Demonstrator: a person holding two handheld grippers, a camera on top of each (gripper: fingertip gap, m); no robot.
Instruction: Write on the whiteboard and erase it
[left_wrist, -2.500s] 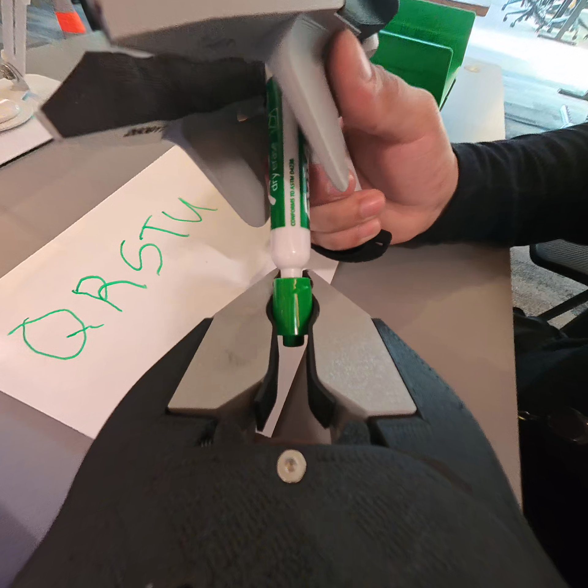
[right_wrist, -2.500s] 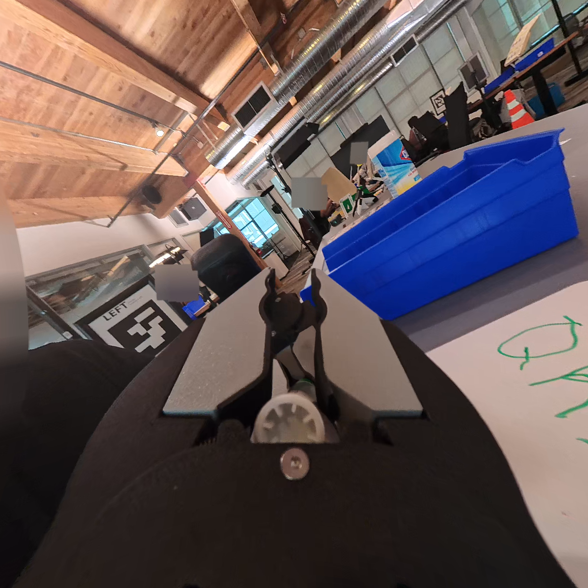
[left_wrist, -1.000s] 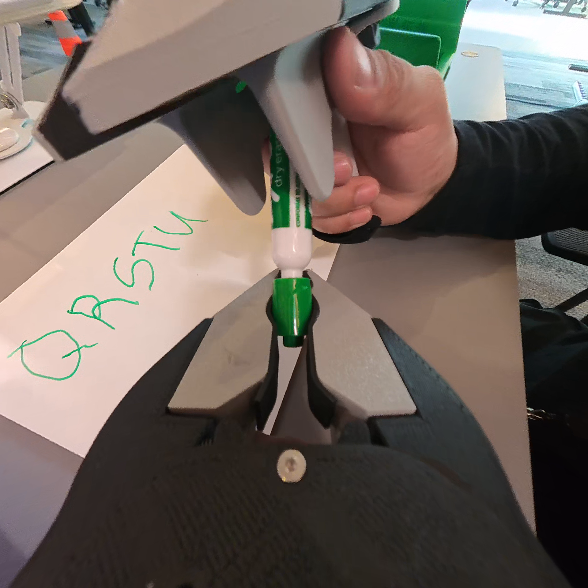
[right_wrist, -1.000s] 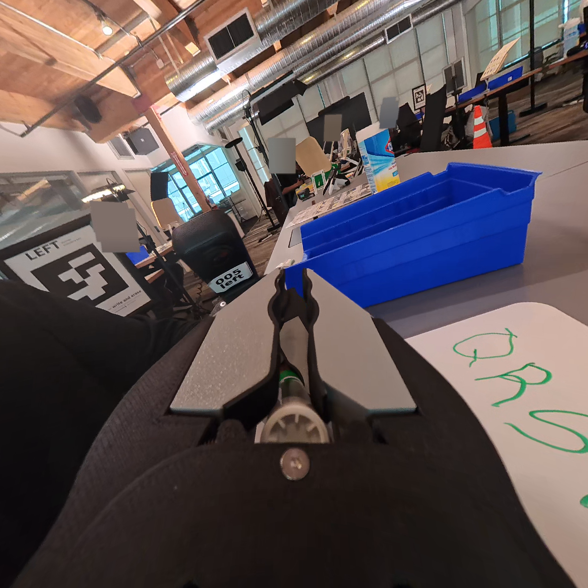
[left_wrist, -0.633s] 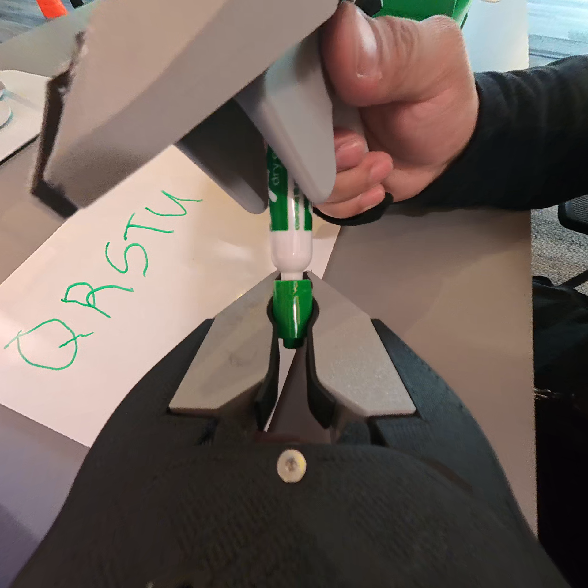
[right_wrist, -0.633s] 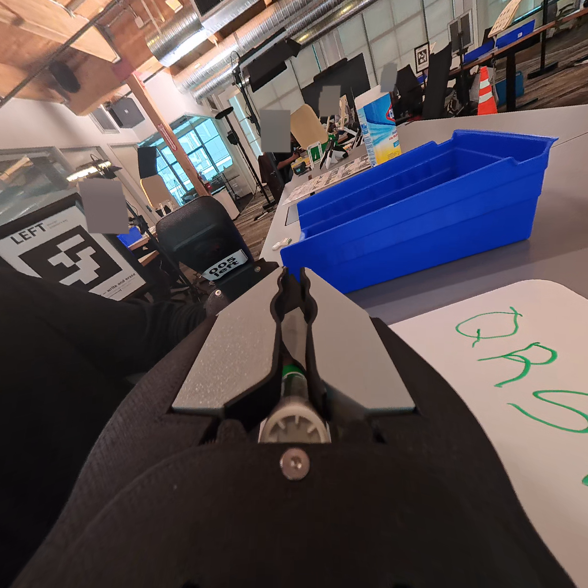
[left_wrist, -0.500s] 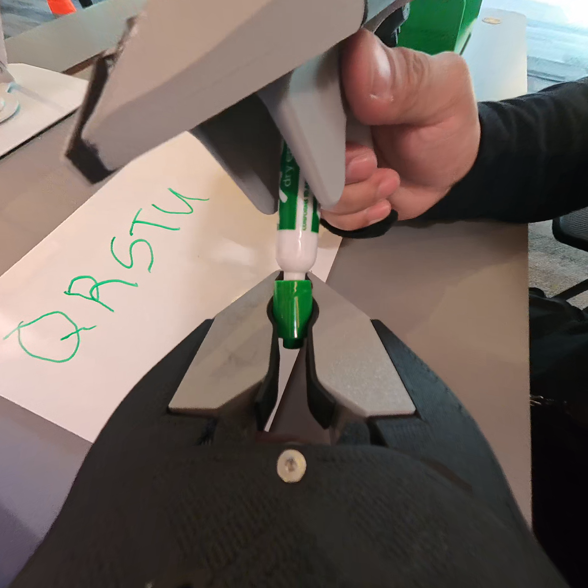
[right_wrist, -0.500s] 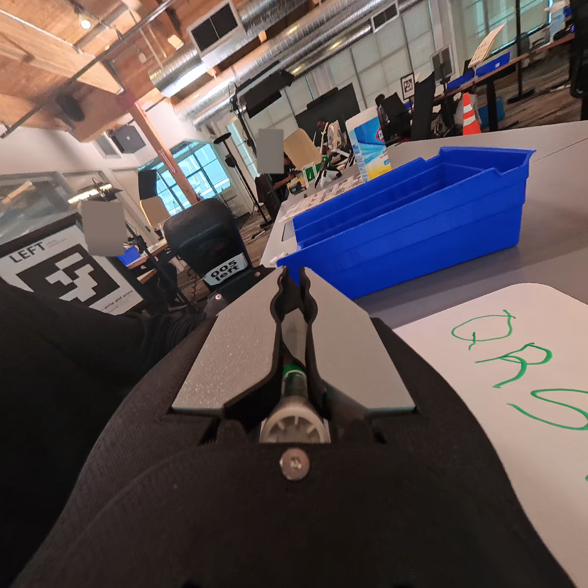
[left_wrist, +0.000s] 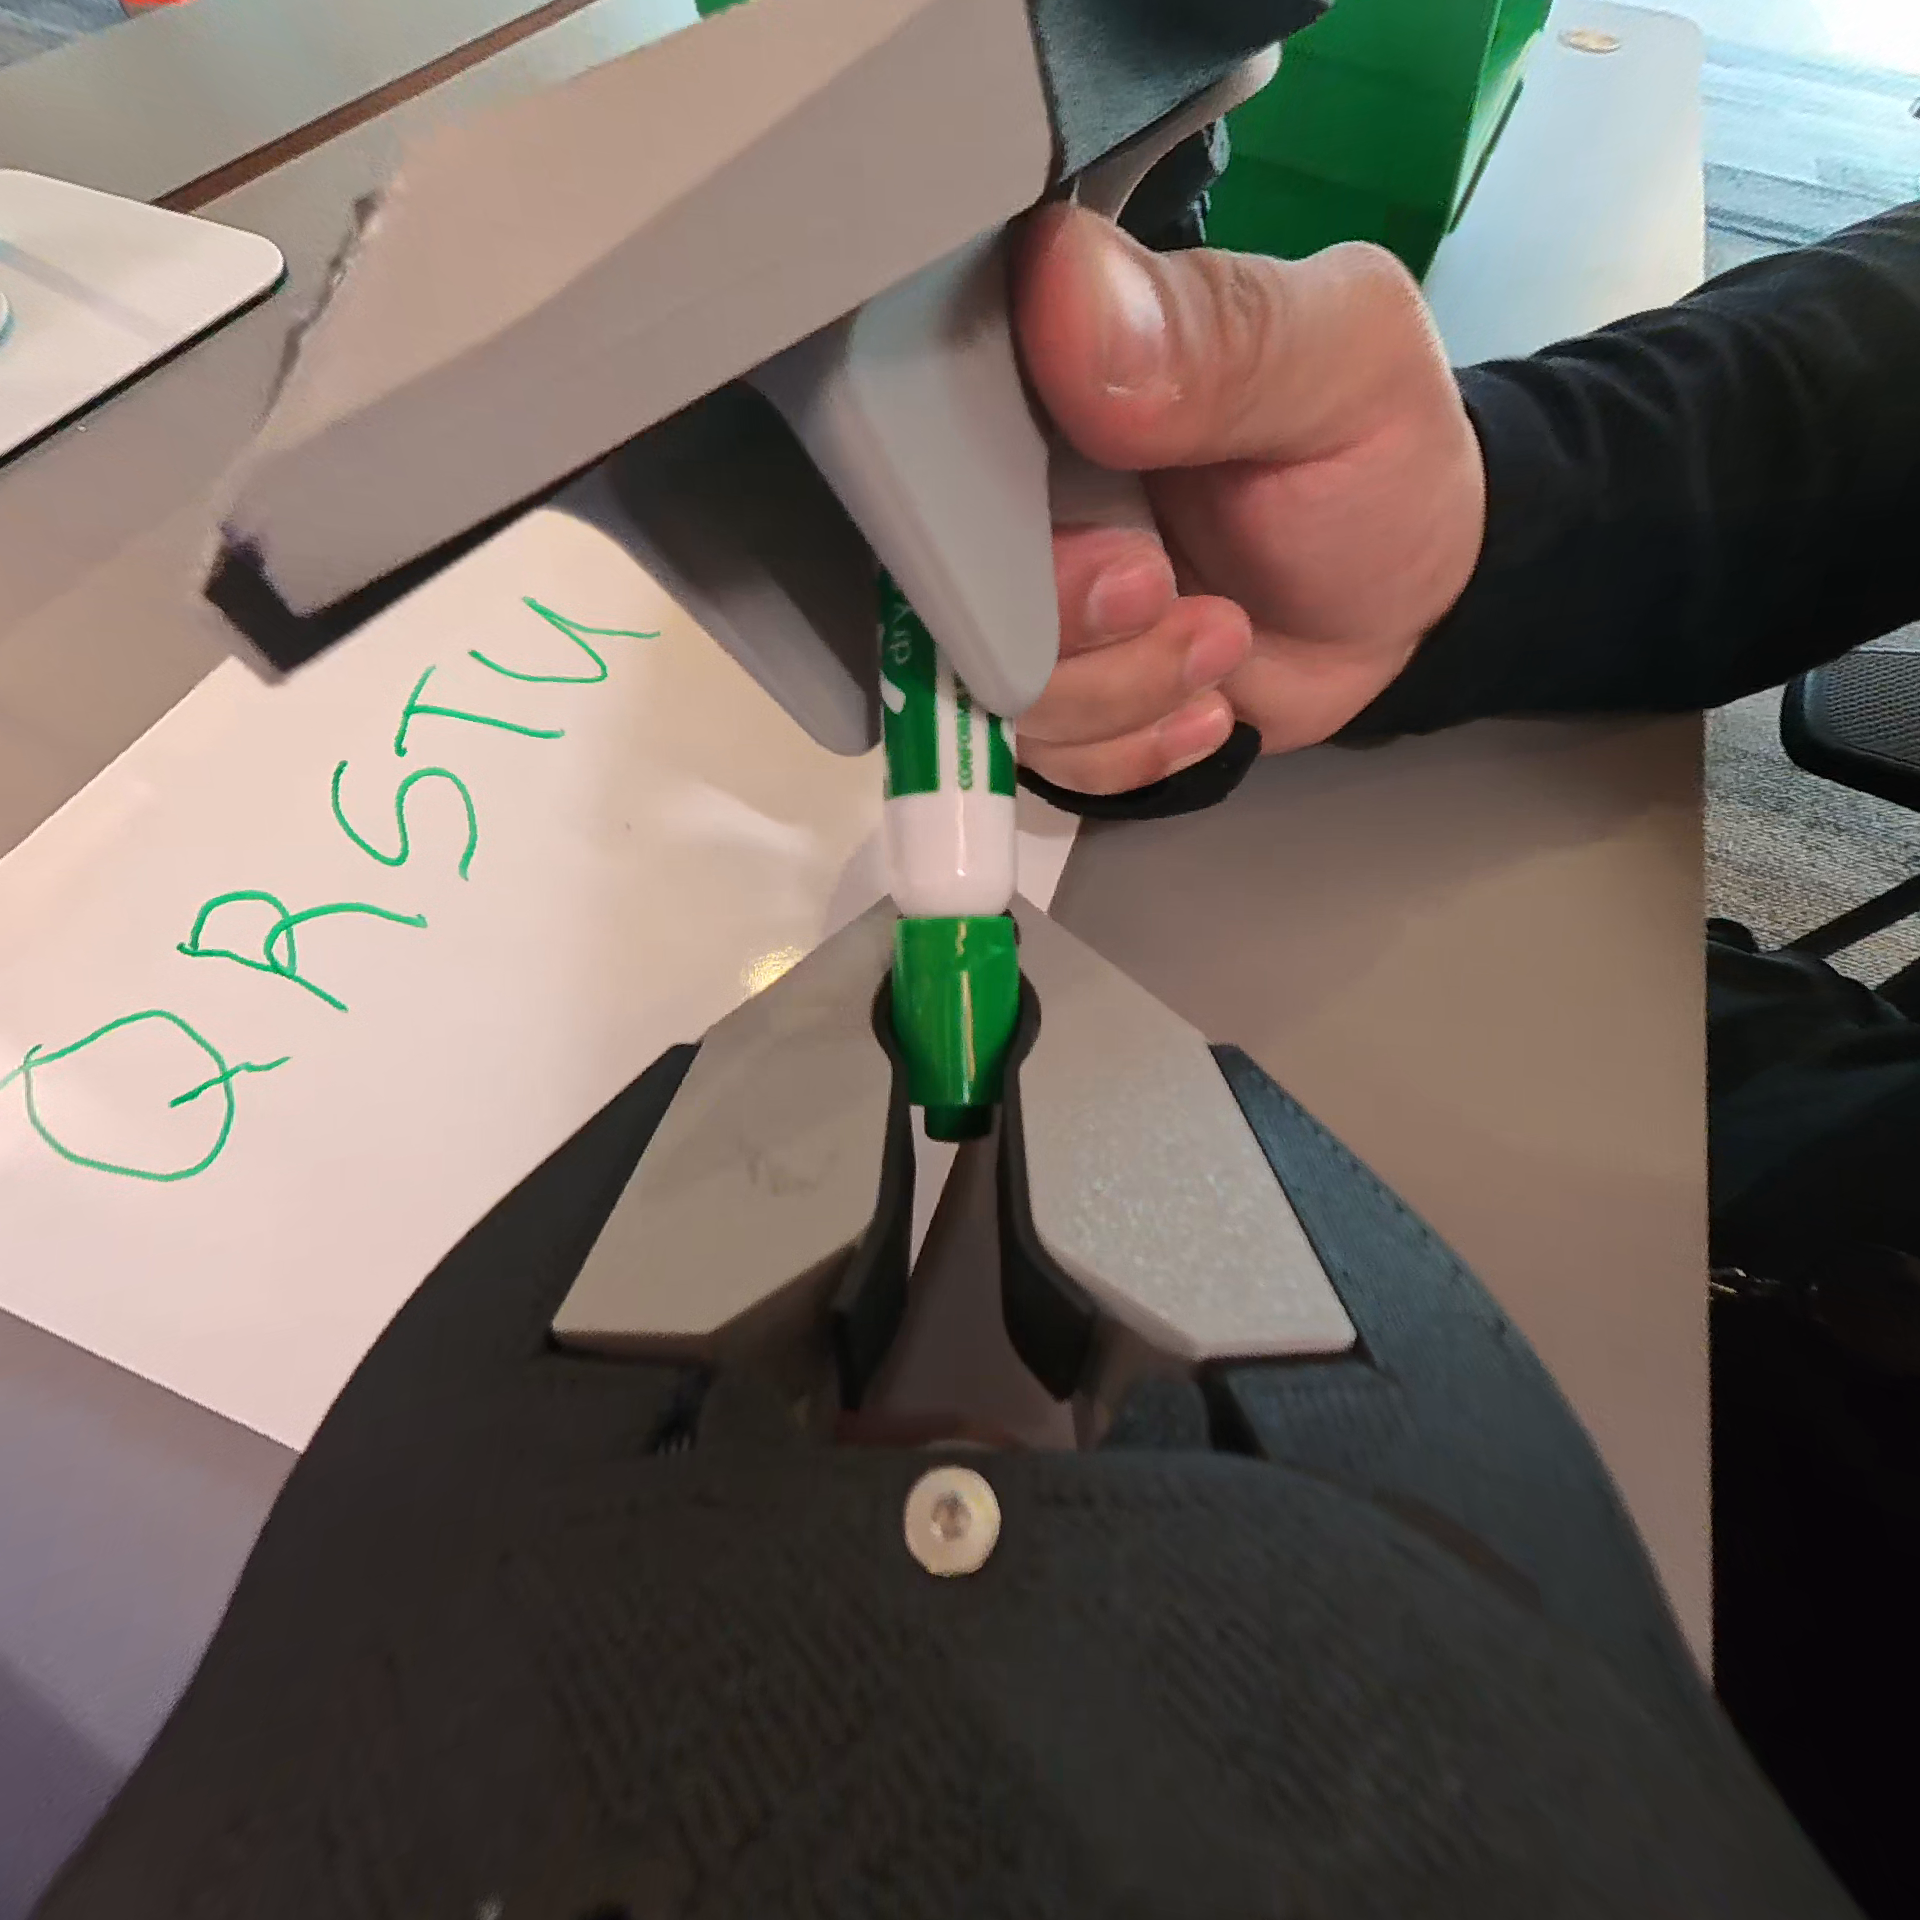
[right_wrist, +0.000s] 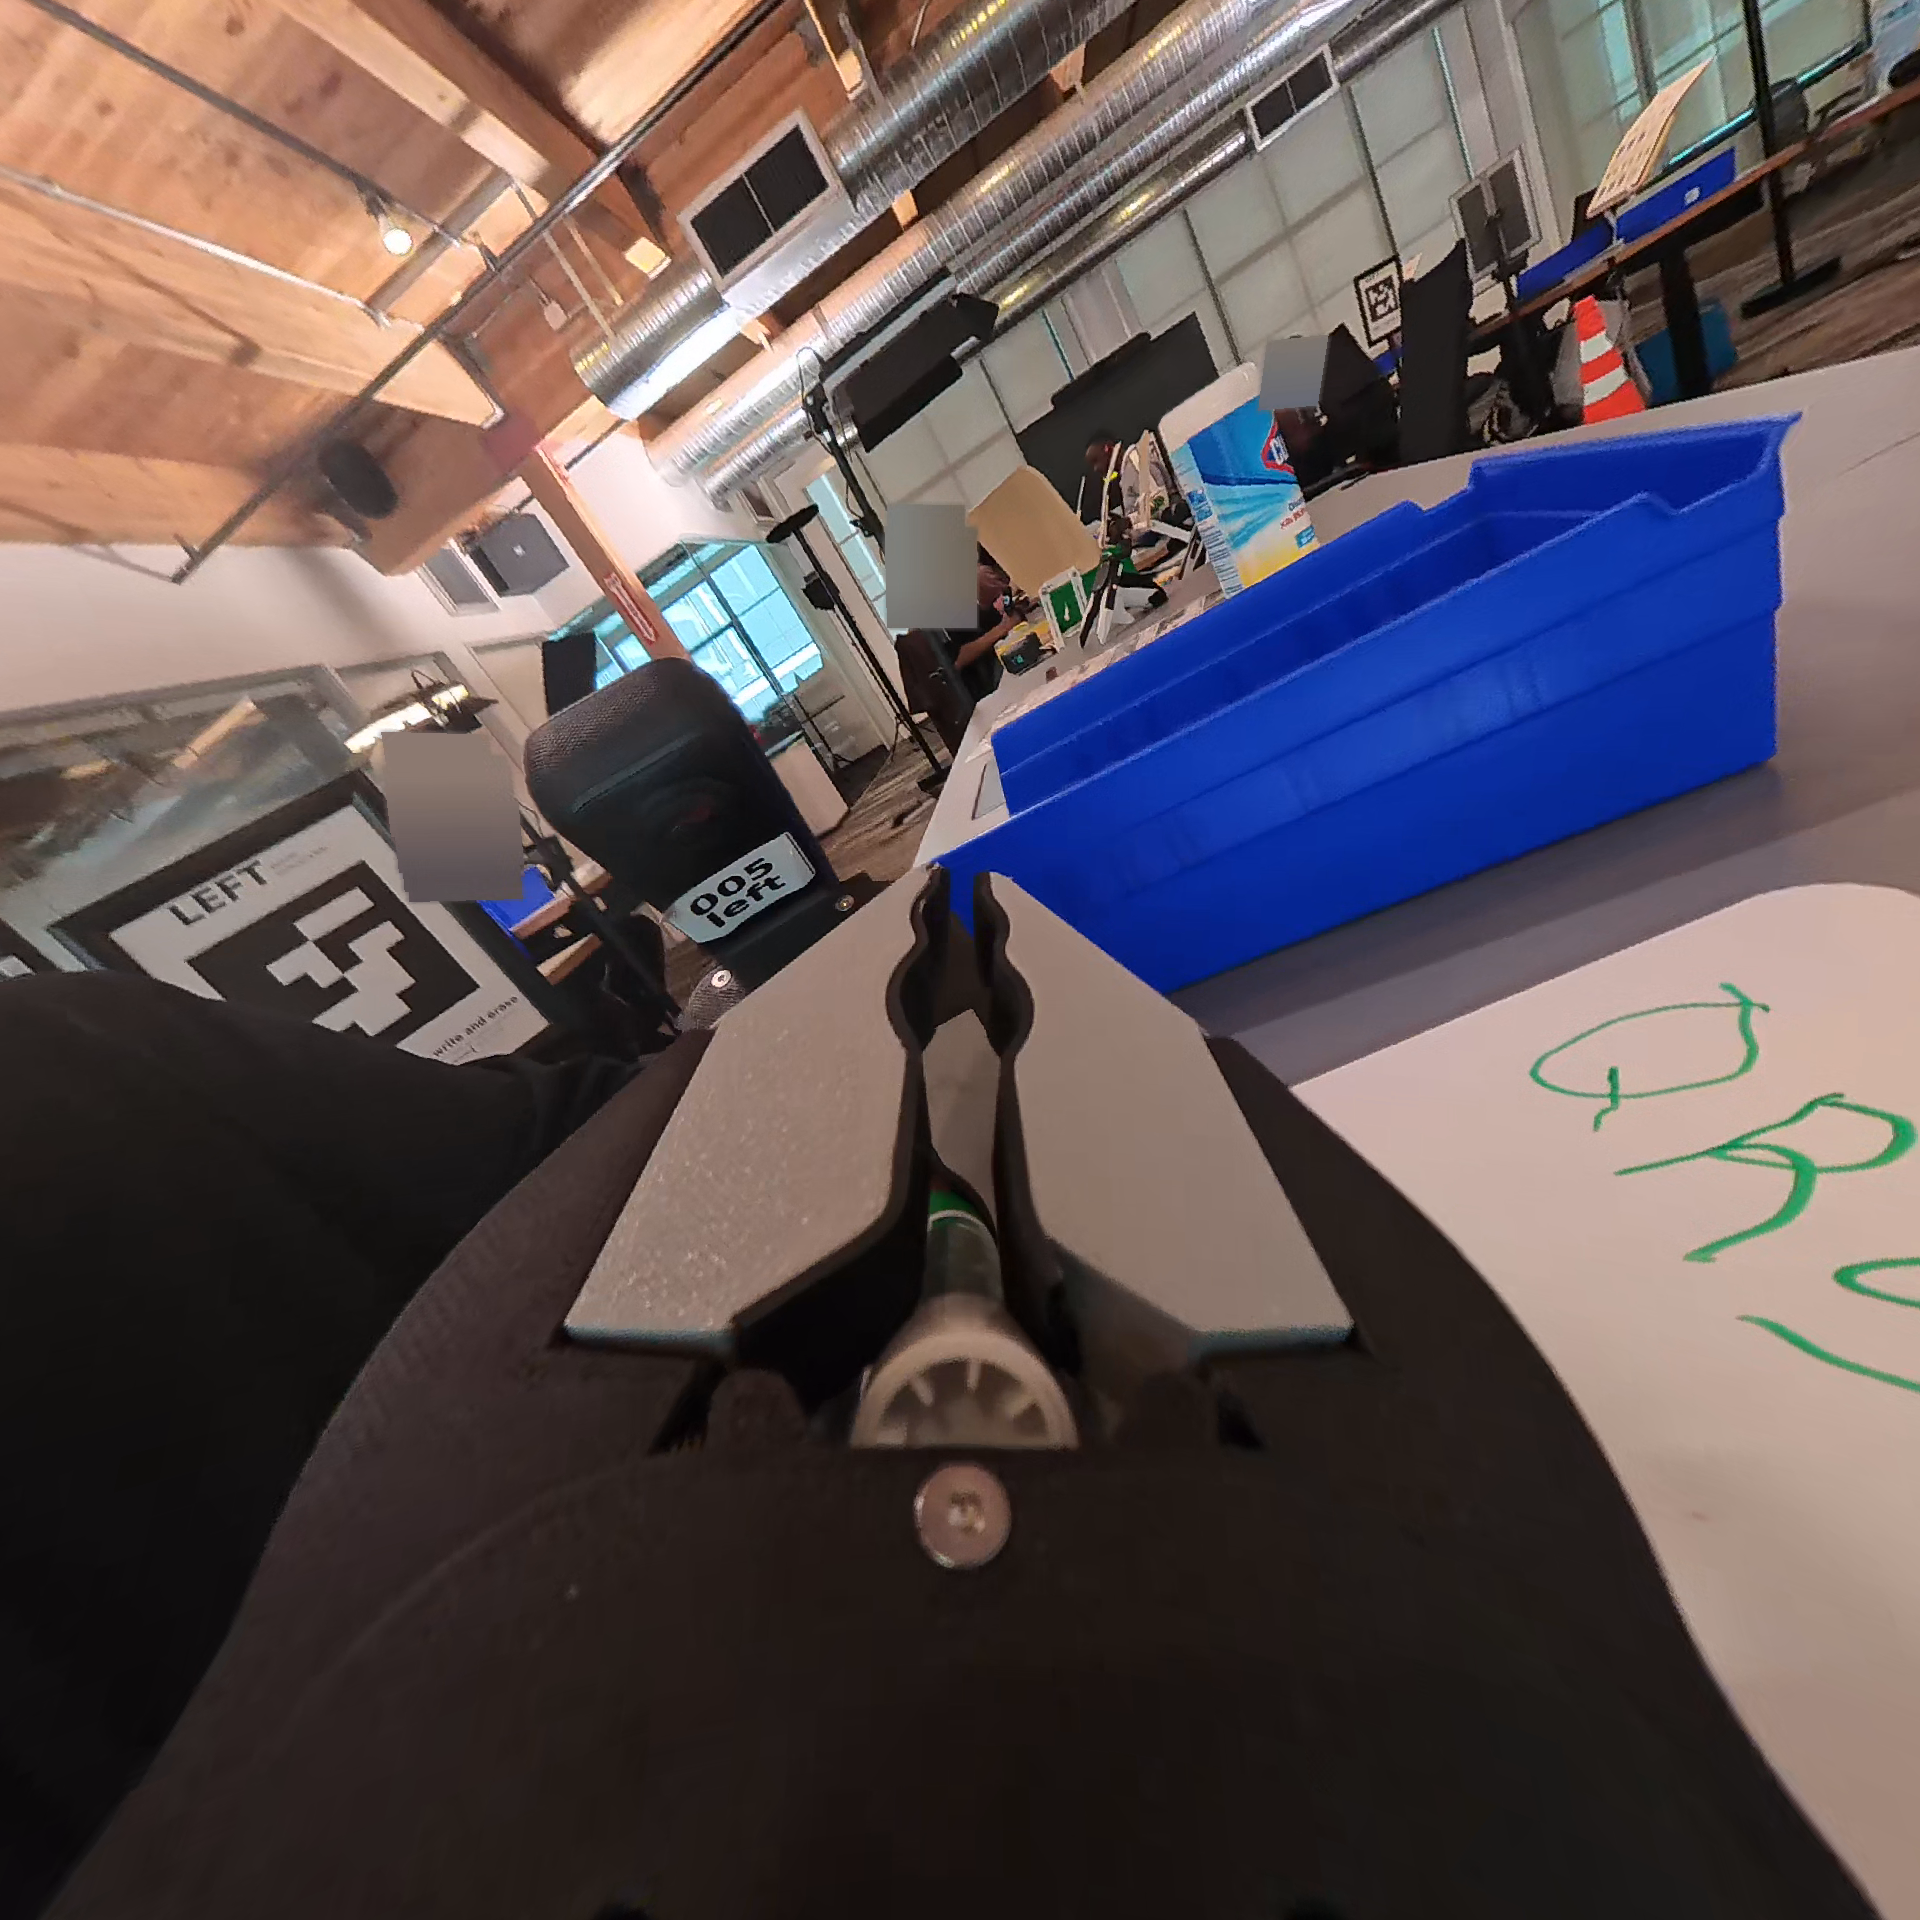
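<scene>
A white whiteboard (left_wrist: 312, 1195) with green letters lies flat on the grey table. My left gripper (left_wrist: 956, 935) is shut on the green marker cap (left_wrist: 951, 1023). The green and white marker (left_wrist: 945, 800) comes down from above and its white end meets the cap's mouth, so its tip is hidden. The right gripper's fingers (left_wrist: 956, 520) grip the marker's barrel, with a hand on the handle. In the right wrist view my right gripper (right_wrist: 961, 914) is shut on the marker, whose white rear end (right_wrist: 961, 1392) shows between the fingers. The whiteboard (right_wrist: 1558, 1351) lies to its right.
A blue bin (right_wrist: 1455, 727) stands on the table beyond the whiteboard. A green bin (left_wrist: 1351, 135) stands at the far end in the left wrist view, and a white pad (left_wrist: 104, 291) at the top left. The table's edge (left_wrist: 1704, 935) runs along the right, with a black chair beyond. There is about 11 centimetres between the tips of the two grippers.
The marker's white end has closed onto the cap; the short neck seen between them earlier is gone. Both grippers have shifted and tilted slightly while staying shut.
</scene>
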